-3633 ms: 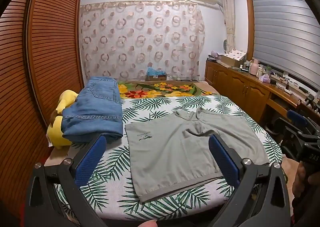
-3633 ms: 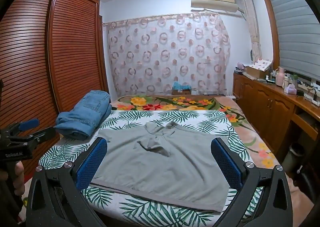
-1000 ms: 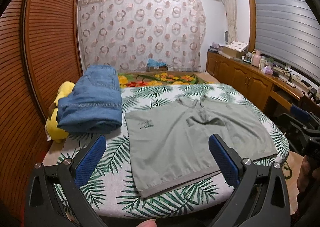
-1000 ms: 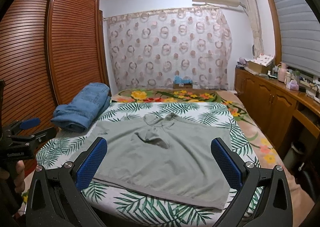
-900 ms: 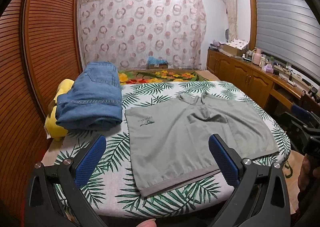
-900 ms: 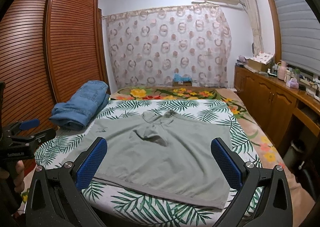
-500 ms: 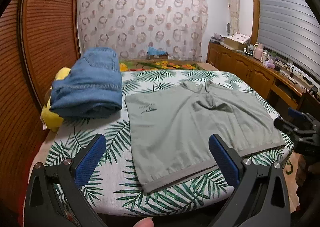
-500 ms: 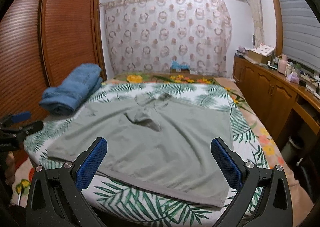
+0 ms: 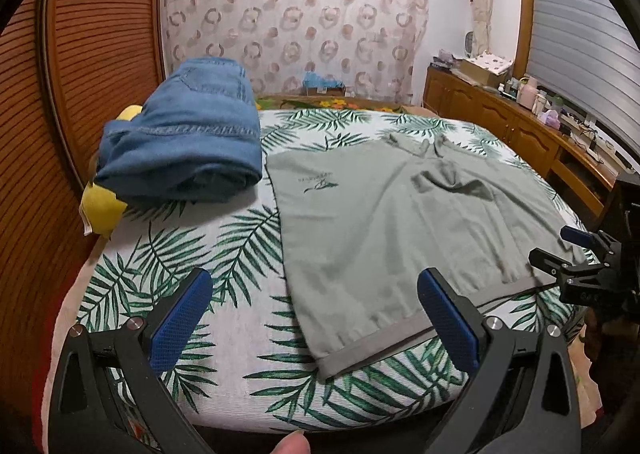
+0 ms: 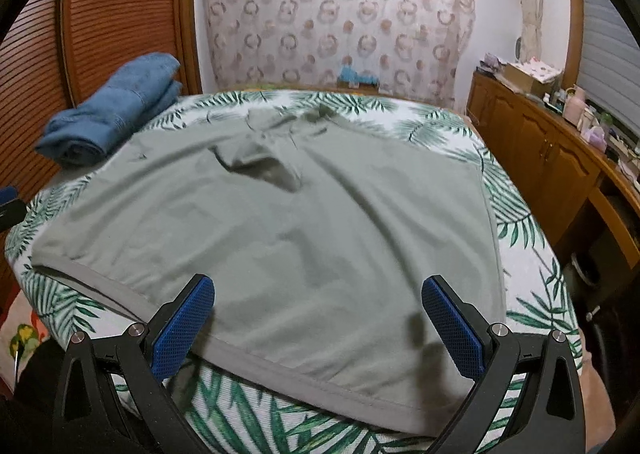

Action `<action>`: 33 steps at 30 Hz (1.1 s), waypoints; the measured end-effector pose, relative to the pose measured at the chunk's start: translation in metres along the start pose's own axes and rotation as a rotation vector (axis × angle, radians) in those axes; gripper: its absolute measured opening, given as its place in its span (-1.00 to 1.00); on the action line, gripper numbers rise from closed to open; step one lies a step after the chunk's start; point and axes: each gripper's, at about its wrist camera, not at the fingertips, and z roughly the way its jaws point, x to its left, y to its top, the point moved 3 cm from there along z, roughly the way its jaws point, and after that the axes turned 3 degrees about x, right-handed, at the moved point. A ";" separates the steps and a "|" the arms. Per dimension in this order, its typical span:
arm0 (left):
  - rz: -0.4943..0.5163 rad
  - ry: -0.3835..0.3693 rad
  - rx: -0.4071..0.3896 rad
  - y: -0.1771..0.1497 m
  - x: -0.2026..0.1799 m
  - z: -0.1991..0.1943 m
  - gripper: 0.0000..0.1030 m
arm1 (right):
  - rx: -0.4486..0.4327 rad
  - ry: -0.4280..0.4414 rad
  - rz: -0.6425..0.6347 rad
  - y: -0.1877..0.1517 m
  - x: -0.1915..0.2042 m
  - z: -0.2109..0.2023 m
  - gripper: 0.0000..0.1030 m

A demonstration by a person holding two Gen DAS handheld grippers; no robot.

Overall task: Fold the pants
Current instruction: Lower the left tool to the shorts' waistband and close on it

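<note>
Grey-green pants (image 9: pixel 404 230) lie spread flat on the palm-leaf bedspread (image 9: pixel 224 254), waistband toward me; they also fill the right wrist view (image 10: pixel 280 238). My left gripper (image 9: pixel 316 318) is open and empty, above the waistband's left corner at the bed's near edge. My right gripper (image 10: pixel 320 318) is open and empty, low over the waistband's right part. The right gripper also shows in the left wrist view (image 9: pixel 576 258), by the waistband's right end.
Folded blue jeans (image 9: pixel 188 134) lie on a yellow pillow (image 9: pixel 102 202) at the bed's far left, seen also in the right wrist view (image 10: pixel 112 114). A wooden wardrobe (image 9: pixel 80 66) stands left, a wooden cabinet (image 10: pixel 552 150) with clutter right, a curtain (image 9: pixel 296 14) behind.
Both grippers have moved forward and down toward the pants' waistband. The right gripper has come close over the fabric. Both stay open; the pants have not moved.
</note>
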 end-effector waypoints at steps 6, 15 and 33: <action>0.001 0.000 0.035 -0.009 0.006 0.010 0.99 | 0.006 0.005 0.016 0.004 0.004 -0.010 1.00; -0.011 -0.025 0.077 -0.022 0.019 0.017 0.86 | 0.000 0.001 0.023 0.001 0.007 -0.022 1.00; 0.027 -0.176 0.135 -0.039 0.009 0.007 -0.32 | 0.022 0.044 -0.012 -0.004 -0.005 -0.017 1.00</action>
